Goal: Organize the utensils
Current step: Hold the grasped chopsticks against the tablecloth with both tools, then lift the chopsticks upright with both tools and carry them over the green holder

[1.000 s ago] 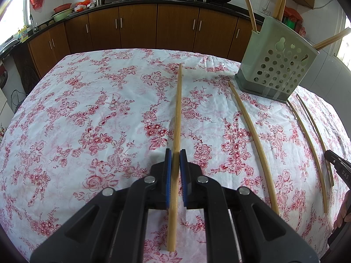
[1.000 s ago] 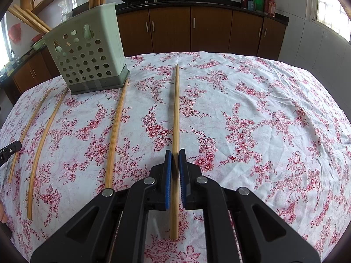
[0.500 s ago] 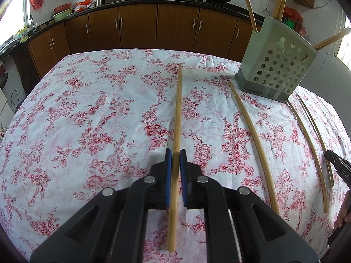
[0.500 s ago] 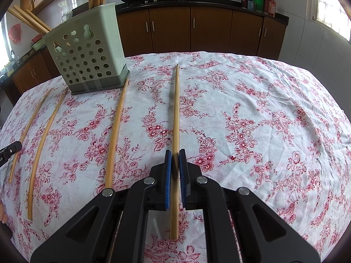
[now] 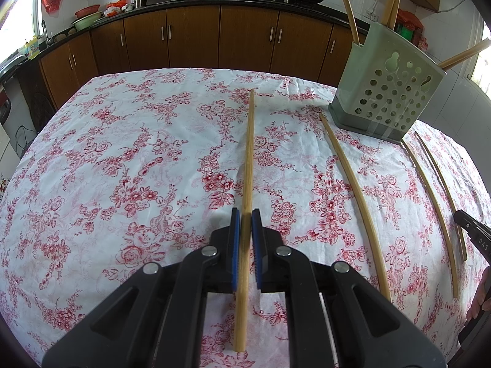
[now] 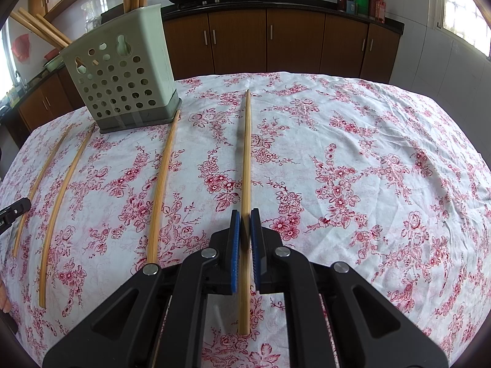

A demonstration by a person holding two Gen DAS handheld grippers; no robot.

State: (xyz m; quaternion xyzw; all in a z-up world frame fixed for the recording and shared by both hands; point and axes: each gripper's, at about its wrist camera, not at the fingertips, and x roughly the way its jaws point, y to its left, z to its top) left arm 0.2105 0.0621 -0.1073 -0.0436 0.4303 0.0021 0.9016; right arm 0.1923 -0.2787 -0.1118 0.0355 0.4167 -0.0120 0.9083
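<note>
My left gripper (image 5: 245, 214) is shut on a long bamboo chopstick (image 5: 249, 159) that points away over the floral tablecloth. My right gripper (image 6: 245, 214) is shut on another bamboo chopstick (image 6: 246, 153), also pointing away. A pale green perforated utensil holder (image 5: 388, 92) stands at the back right in the left wrist view and at the back left in the right wrist view (image 6: 122, 73), with several chopsticks standing in it. Three loose chopsticks lie on the cloth near it: one (image 6: 162, 184) beside the held one, two (image 6: 61, 196) further left.
The table wears a white cloth with red flowers (image 5: 122, 168). Brown kitchen cabinets (image 5: 196, 36) and a counter with woks stand behind. The other gripper's tip shows at the right edge of the left wrist view (image 5: 472, 230) and the left edge of the right wrist view (image 6: 12, 213).
</note>
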